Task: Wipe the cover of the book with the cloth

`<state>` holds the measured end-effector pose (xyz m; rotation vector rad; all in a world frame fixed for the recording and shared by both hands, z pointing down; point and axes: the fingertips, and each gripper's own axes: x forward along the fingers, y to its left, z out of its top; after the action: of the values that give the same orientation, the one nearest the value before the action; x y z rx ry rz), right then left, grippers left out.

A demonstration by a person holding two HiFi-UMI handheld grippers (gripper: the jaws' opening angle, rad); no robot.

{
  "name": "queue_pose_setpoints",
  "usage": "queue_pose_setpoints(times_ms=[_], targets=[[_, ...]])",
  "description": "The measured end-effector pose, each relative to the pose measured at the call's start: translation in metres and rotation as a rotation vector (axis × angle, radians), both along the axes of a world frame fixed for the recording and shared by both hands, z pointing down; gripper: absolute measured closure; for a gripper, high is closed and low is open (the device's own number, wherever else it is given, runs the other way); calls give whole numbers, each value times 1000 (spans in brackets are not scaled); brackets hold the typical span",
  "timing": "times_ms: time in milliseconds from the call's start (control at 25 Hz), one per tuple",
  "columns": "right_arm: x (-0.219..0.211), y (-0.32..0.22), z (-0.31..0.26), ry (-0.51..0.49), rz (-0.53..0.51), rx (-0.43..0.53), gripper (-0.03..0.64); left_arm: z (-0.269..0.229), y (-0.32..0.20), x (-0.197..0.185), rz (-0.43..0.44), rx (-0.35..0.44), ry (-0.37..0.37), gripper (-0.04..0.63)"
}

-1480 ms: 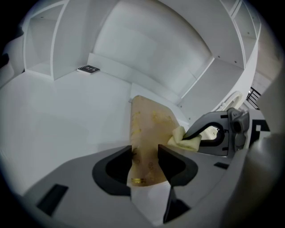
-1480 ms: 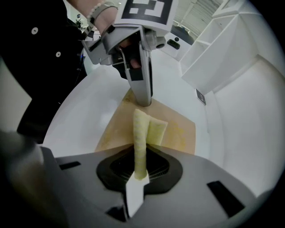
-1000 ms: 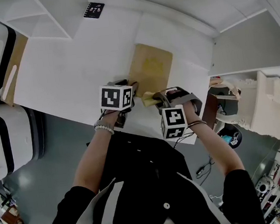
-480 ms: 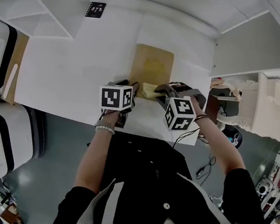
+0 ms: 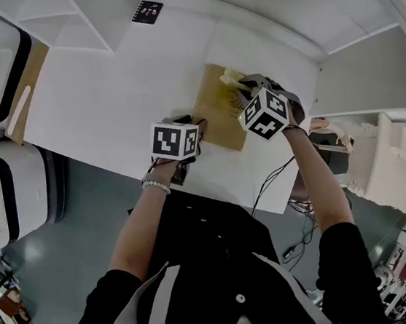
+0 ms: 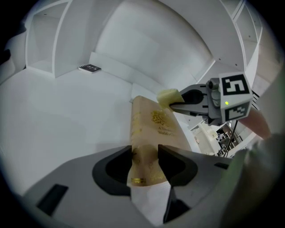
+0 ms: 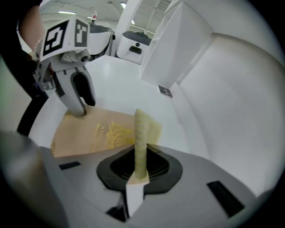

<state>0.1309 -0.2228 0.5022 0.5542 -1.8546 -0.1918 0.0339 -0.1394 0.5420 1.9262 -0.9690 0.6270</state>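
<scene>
1. The left gripper [image 5: 196, 126] [image 6: 144, 164] stays closed on the near 7 o'clock corner of the tan book [image 5: 217, 112] [image 6: 151, 129] [image 7: 89, 133].
2. The right gripper [image 5: 242, 84] [image 7: 140, 165] [image 6: 185, 101] pinches the folded yellow cloth [image 5: 230, 79] [image 7: 141, 129] [image 6: 168, 96].
3. A second ago the cloth sat at the book's 6 o'clock edge beside the left gripper. Now it is at the 1 o'clock corner, and the right gripper has rolled.
4. The book lies unmoved on the white table [image 5: 107, 96].
</scene>
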Motion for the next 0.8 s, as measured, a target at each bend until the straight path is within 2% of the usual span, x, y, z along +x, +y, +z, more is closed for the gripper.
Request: queue_pose_setpoints(times_ms=[160,280,520,800], targets=[[10,-26,7,32,72,10,581,0,1,1,0,-2,-2,409],[14,-32,17,80,78,3,582,0,1,1,4,0,-4,410],[4,-19,29,199,-57,24,582,-1,1,0,7,3,-5,410],[-8,7,31,272,-218,23,583,-1,0,-1,8,1,-3,409]])
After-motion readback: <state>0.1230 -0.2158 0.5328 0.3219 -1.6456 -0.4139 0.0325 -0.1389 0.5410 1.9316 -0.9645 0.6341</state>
